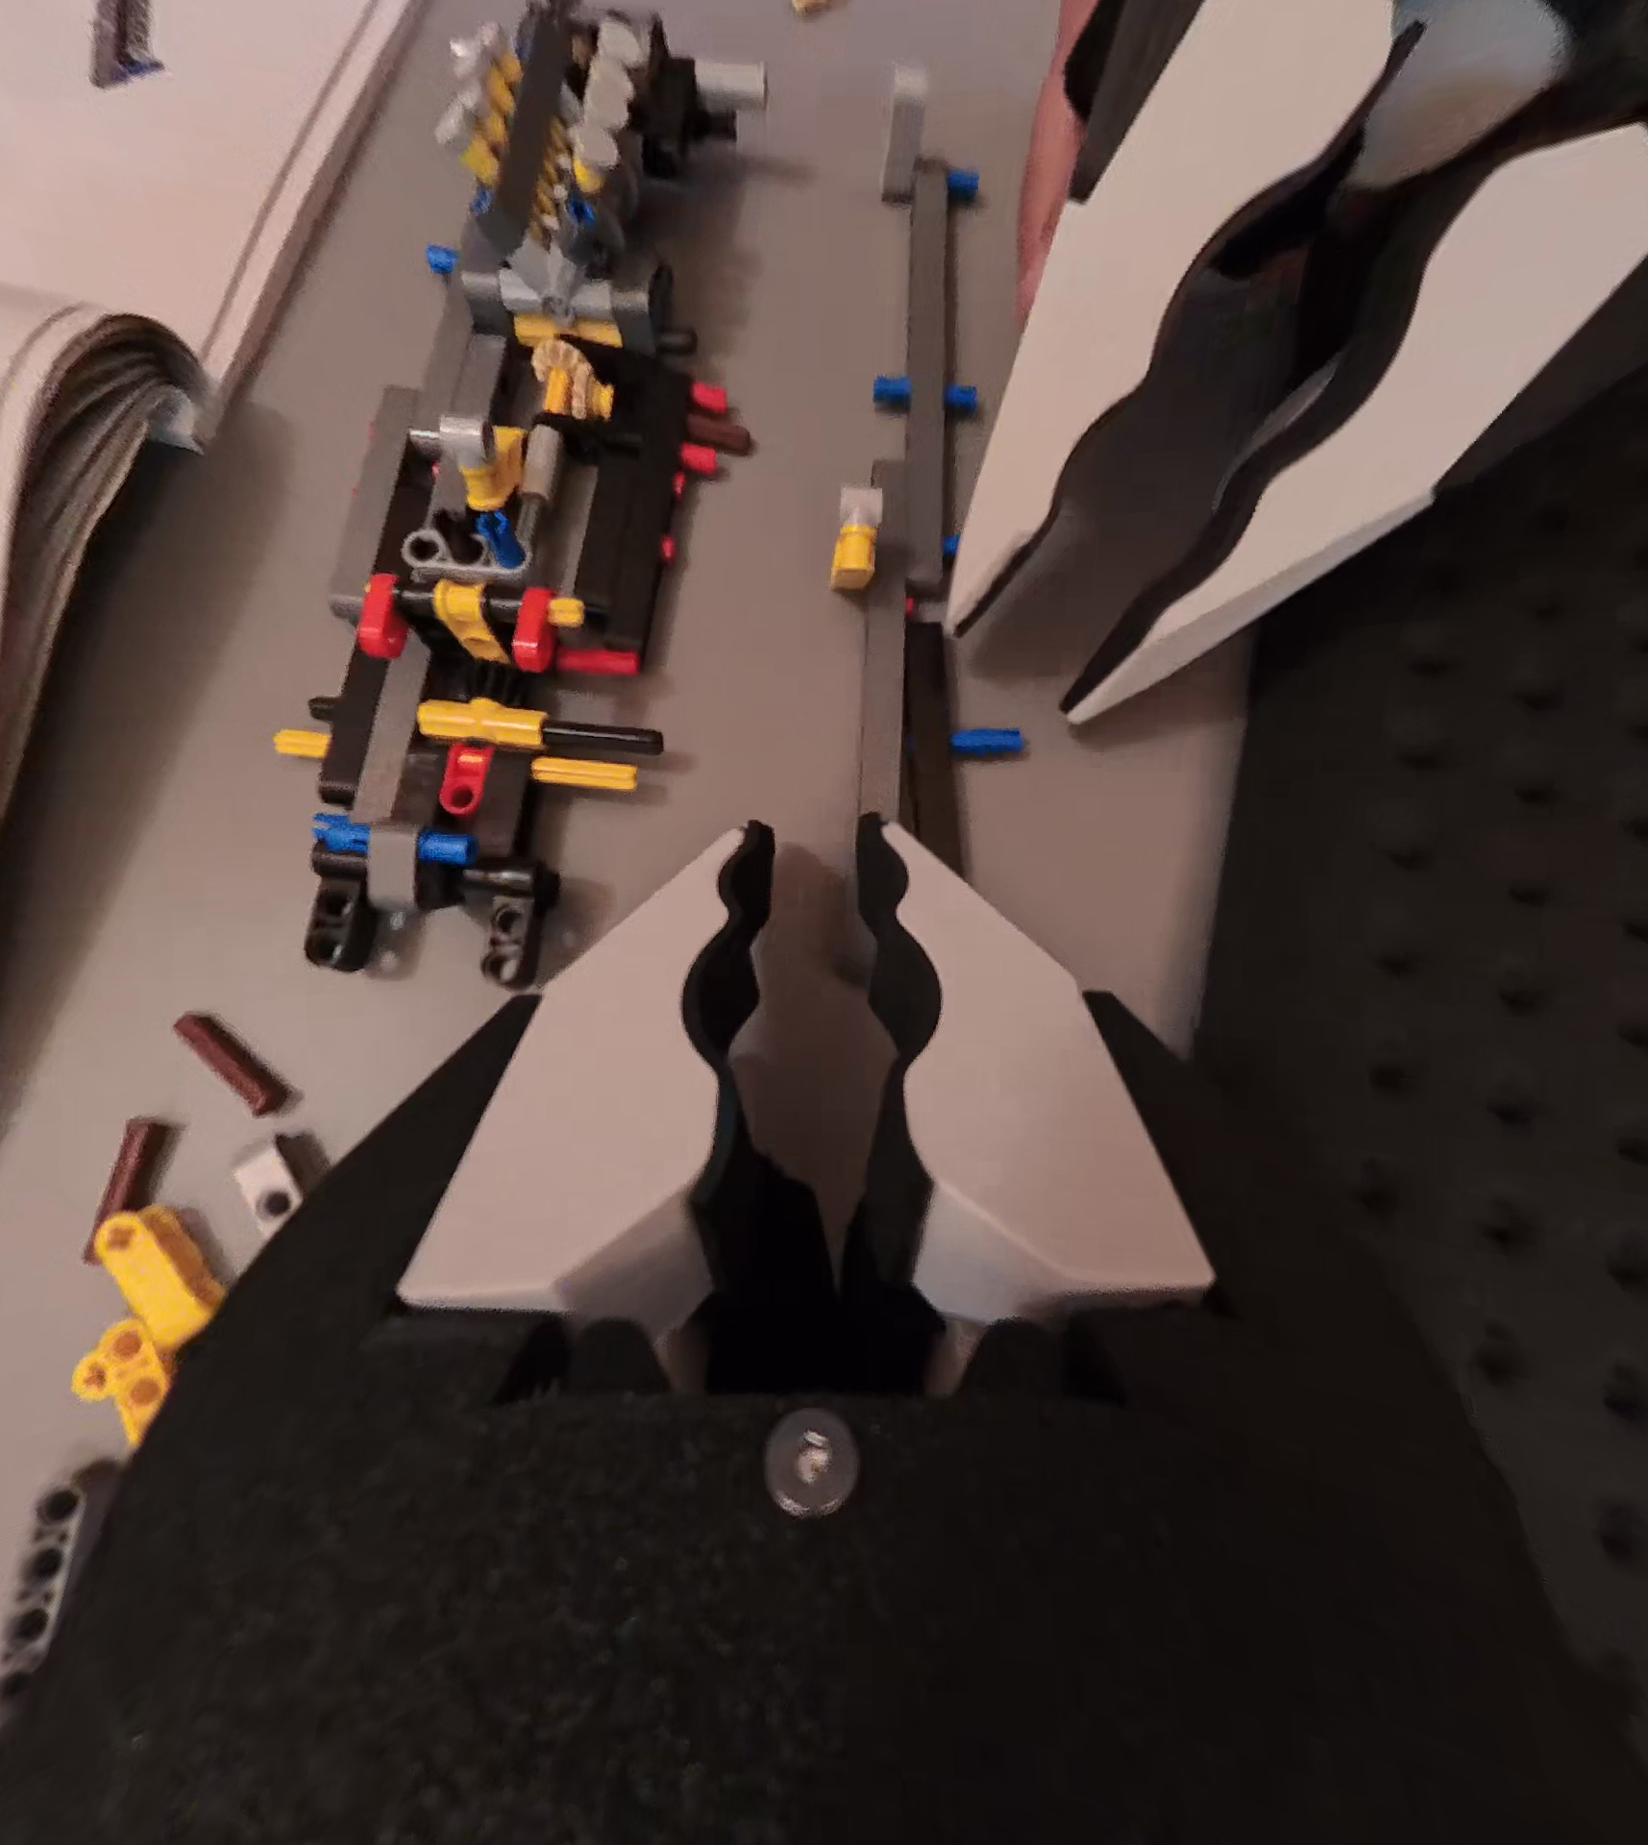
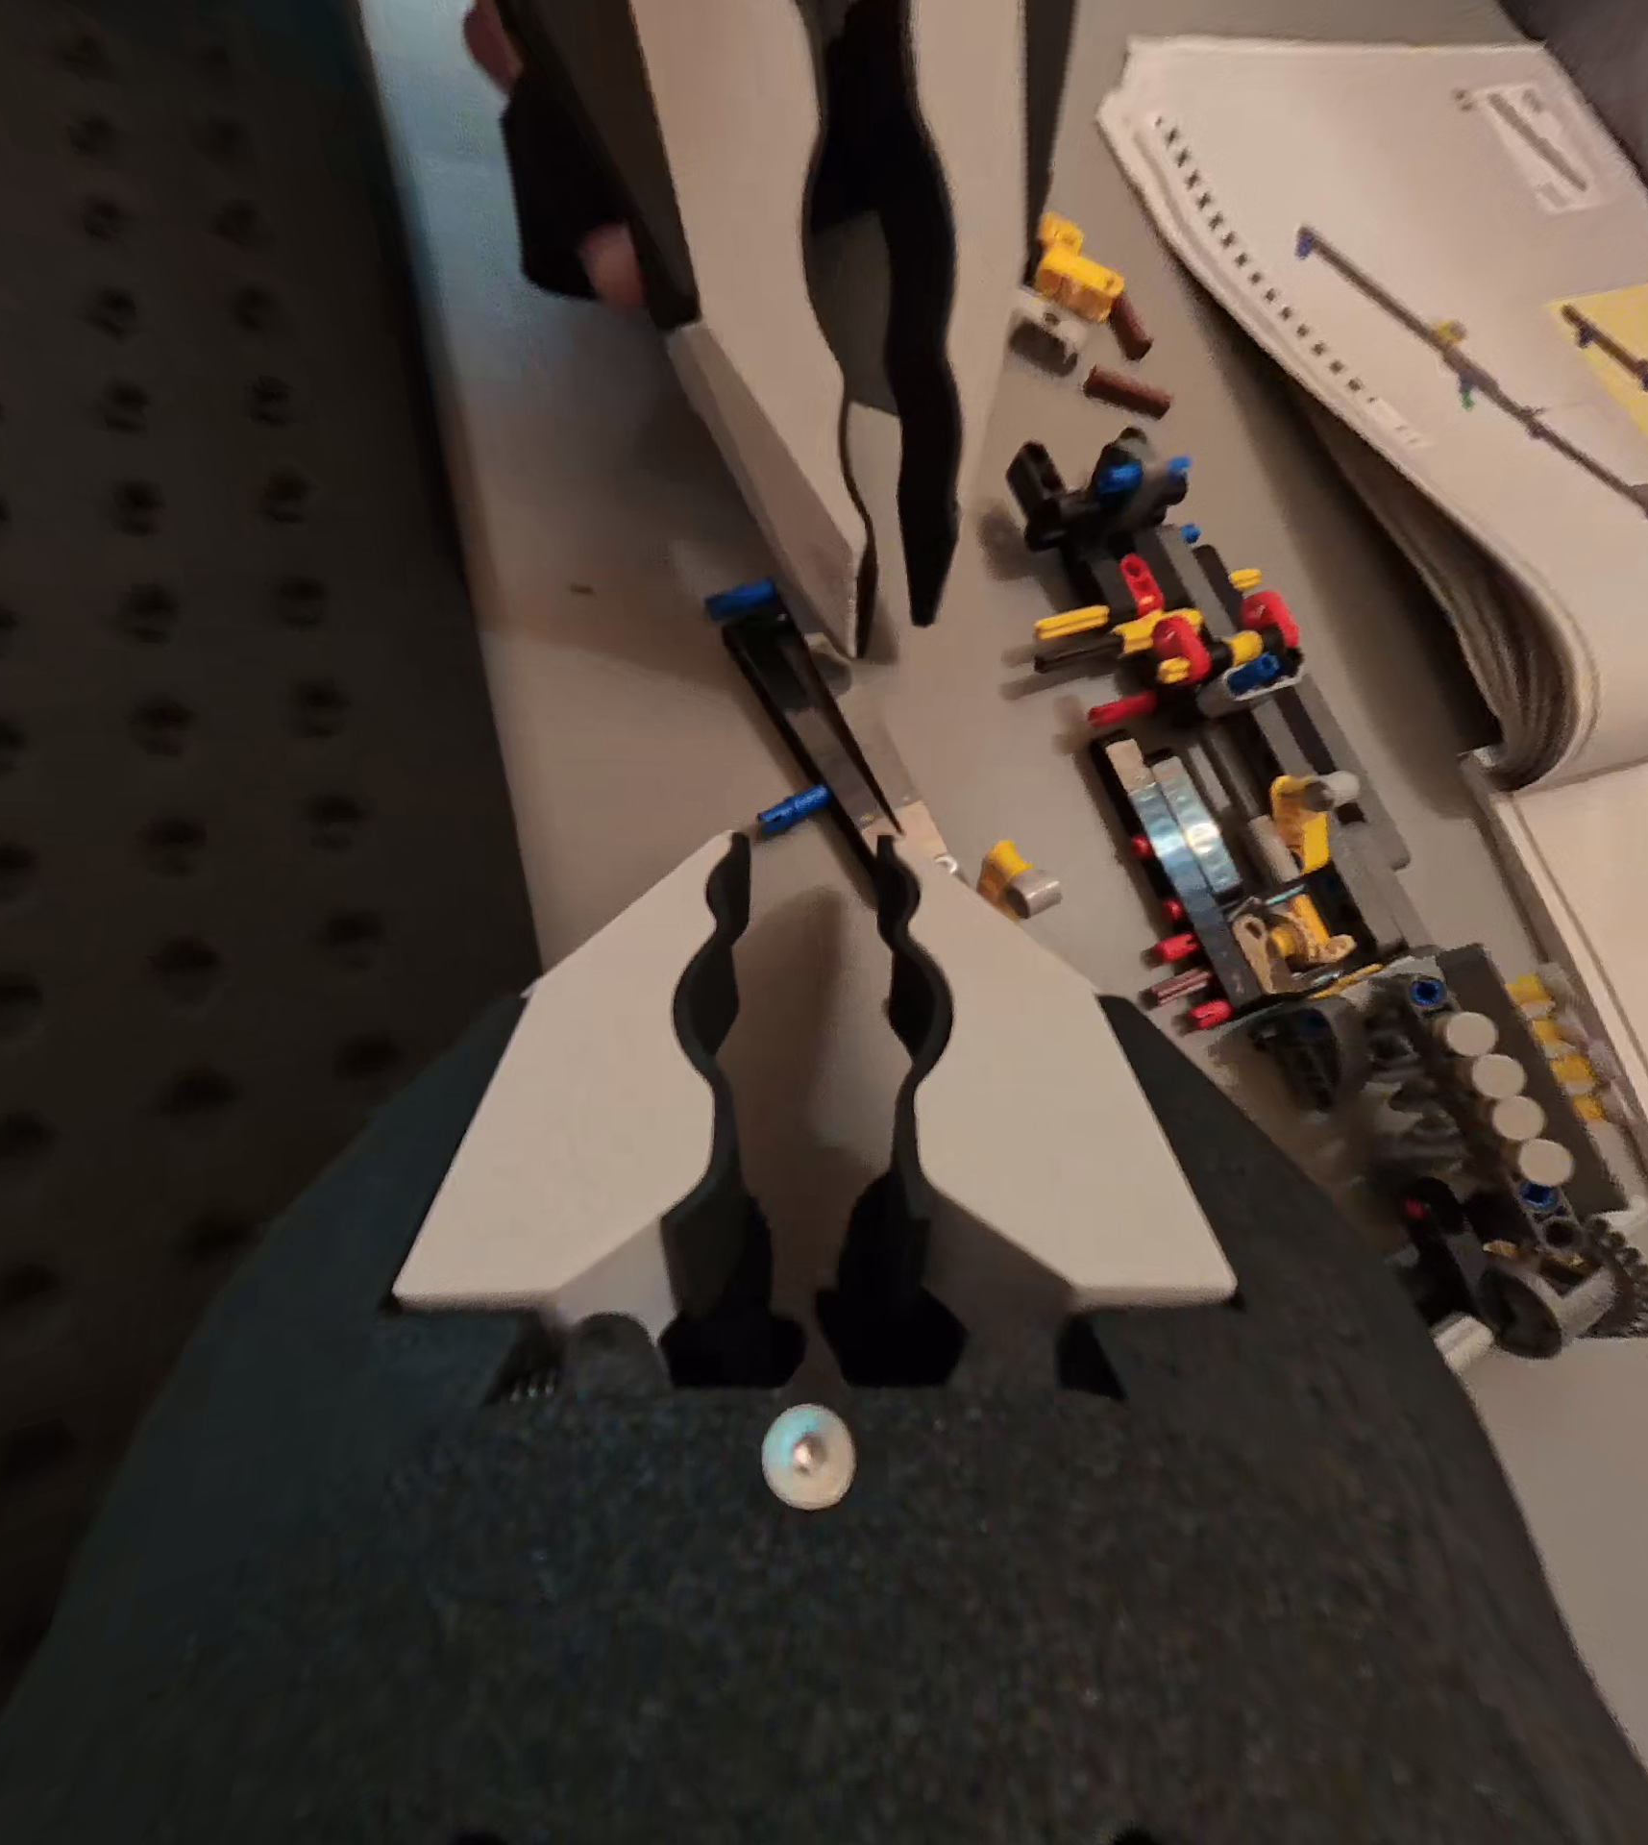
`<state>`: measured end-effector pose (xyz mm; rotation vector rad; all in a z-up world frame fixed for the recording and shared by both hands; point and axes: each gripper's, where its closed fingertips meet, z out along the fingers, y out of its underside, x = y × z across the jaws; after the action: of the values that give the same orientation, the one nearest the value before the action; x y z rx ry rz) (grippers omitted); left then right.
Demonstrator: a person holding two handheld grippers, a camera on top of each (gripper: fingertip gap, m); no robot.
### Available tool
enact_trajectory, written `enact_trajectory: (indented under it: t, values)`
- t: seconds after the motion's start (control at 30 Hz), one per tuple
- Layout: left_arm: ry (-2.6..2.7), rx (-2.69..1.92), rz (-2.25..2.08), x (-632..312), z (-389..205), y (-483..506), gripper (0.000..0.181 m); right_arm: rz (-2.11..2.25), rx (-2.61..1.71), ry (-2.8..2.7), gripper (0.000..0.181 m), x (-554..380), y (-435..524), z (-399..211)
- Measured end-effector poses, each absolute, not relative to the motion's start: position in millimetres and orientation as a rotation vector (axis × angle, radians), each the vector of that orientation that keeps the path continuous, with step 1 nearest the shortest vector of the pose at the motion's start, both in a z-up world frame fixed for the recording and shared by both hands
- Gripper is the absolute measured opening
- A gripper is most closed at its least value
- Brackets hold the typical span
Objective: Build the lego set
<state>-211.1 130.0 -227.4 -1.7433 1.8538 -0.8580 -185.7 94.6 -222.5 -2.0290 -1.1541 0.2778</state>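
The long beam piece (image 1: 924, 419) lies flat on the grey table (image 1: 760, 619). It is thin, made of grey and black beams joined end to end, with small blue pins (image 1: 984, 741) sticking out of its sides. A little yellow and grey part (image 1: 854, 539) sits just beside it on the left.

The left gripper (image 1: 812, 831) is at the near end of this long piece. Its jaws are a little apart, and the end of the piece runs in between the tips. I cannot tell if the tips are pinching it or only sitting around it.

The right gripper (image 1: 1009, 664) comes in from the far right and points down at the middle of the same piece. In the right wrist view its jaws (image 2: 812, 844) are a little apart too, and the black beam (image 2: 805, 744) reaches one of its fingertips (image 2: 884, 859). I cannot tell if it has a grip.

To the left of the long piece is the big build (image 1: 510, 559), a long black and grey frame with yellow, red and blue parts. It lies well apart from the thin piece.

Near the left gripper lie loose bits: two brown pins (image 1: 230, 1063), a small grey block (image 1: 268, 1188) and some yellow connectors (image 1: 146, 1308).

On the far left an open instruction book (image 1: 51, 469) rests on the table. A black board with round dimples (image 1: 1498, 998) runs along the right side.
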Motion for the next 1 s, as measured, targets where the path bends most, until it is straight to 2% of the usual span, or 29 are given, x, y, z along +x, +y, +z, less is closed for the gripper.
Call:
enact_trajectory:
  t: [0.23, 0.4, 0.6, 0.73, 0.87, 1.0]
  values:
    - [1.918, -1.738, -0.892, -204, -230, 122, 0.013, 0.446, -2.103, -1.055, 0.025, -183, 93, -223]
    - [1.894, -1.772, -0.905, -202, -231, 107, 0.008, 0.383, -2.216, -1.018, 0.018, -179, 88, -234]
    - [1.967, -1.777, -0.749, -198, -231, 104, 0.007, 0.424, -2.244, -0.986, 0.016, -177, 87, -234]
    - [1.982, -1.719, -0.683, -189, -231, 104, 0.006, 0.511, -2.293, -0.828, 0.024, -167, 80, -222]
    - [1.943, -1.615, -0.630, -177, -224, 100, 0.005, 0.694, -2.475, -0.446, 0.034, -152, 58, -225]
    - [1.907, -1.504, -0.556, -169, -211, 98, 0.000, 0.803, -2.378, -0.096, 0.043, -146, 60, -215]
